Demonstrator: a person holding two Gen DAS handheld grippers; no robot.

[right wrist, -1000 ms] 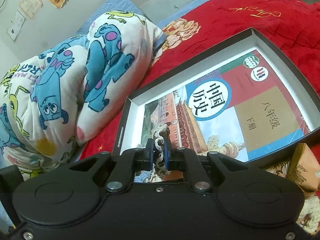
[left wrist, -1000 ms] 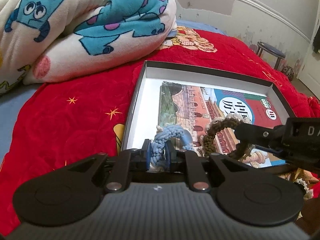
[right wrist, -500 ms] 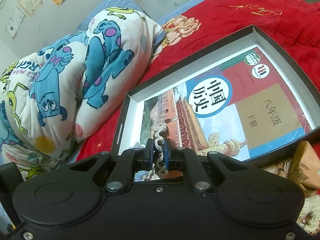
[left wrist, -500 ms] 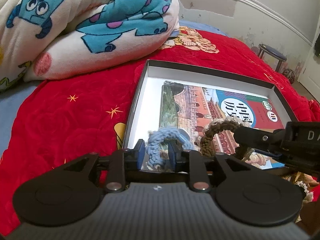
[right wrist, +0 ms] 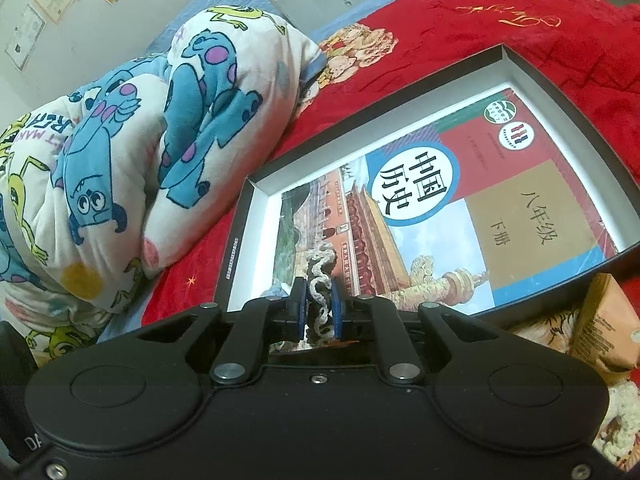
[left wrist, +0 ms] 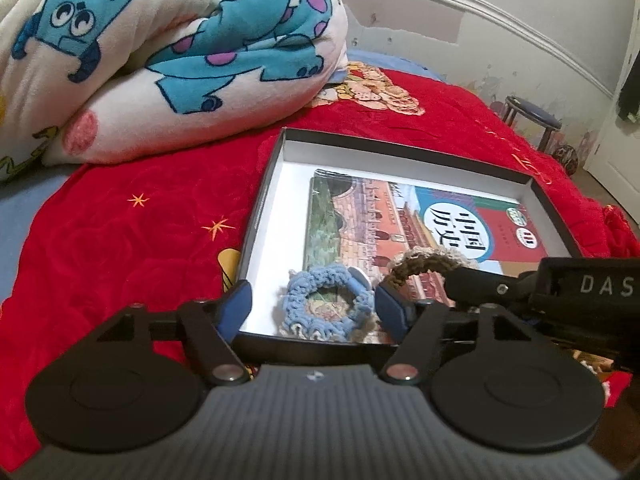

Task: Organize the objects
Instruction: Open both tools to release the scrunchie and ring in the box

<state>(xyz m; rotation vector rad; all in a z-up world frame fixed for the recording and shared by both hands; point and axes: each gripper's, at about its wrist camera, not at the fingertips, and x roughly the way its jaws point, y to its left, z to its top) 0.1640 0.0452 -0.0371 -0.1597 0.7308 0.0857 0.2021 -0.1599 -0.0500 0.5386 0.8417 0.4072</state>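
A black shallow box lies on the red bedspread with a textbook flat inside. A blue crocheted scrunchie lies in the box's near corner, partly on the book. My left gripper is open, its blue pads either side of the scrunchie, not touching it. My right gripper is shut on a brown-and-cream crocheted scrunchie and holds it over the book's near edge, right beside the blue one.
A rolled cartoon blanket lies at the back left of the box. An orange paper packet lies by the box's near right side. A stool stands beyond the bed by the wall.
My left gripper has opened and let go of the blue scrunchie, which now lies in the box. My right gripper stays shut on the brown scrunchie and has barely moved.
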